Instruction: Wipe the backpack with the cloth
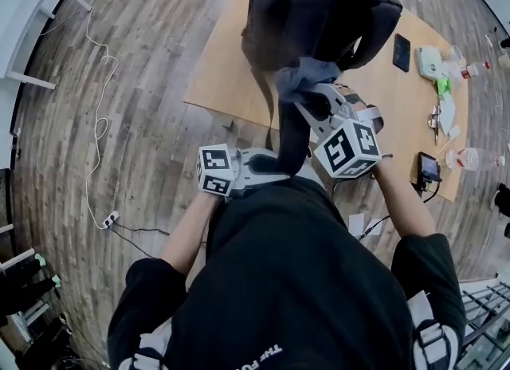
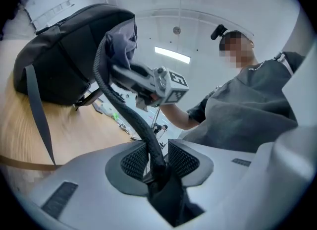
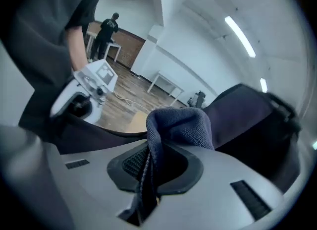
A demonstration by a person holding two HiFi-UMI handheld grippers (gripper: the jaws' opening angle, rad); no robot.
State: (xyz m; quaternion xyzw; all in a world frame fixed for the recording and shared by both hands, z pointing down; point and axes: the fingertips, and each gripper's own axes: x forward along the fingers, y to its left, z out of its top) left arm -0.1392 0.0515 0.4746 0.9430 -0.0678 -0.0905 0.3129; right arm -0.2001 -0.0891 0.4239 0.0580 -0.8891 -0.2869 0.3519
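A dark backpack (image 1: 319,17) stands on the wooden table (image 1: 231,65). My right gripper (image 1: 307,99) is shut on a grey-blue cloth (image 1: 303,77), holding it against the near side of the bag. In the right gripper view the bunched cloth (image 3: 181,125) rises from between the jaws of the right gripper (image 3: 156,167), with the backpack (image 3: 247,120) just behind. A black strap (image 1: 293,137) hangs from the bag to my left gripper (image 1: 285,171). In the left gripper view the strap (image 2: 124,110) runs between the jaws of the left gripper (image 2: 157,160); slim gaps show on both sides of it.
On the table's right part lie a dark phone (image 1: 402,51), a white device (image 1: 430,61), two plastic bottles (image 1: 474,157) and a small screen on a stand (image 1: 429,167). A white cable (image 1: 100,121) and a power strip (image 1: 110,218) lie on the wooden floor at the left.
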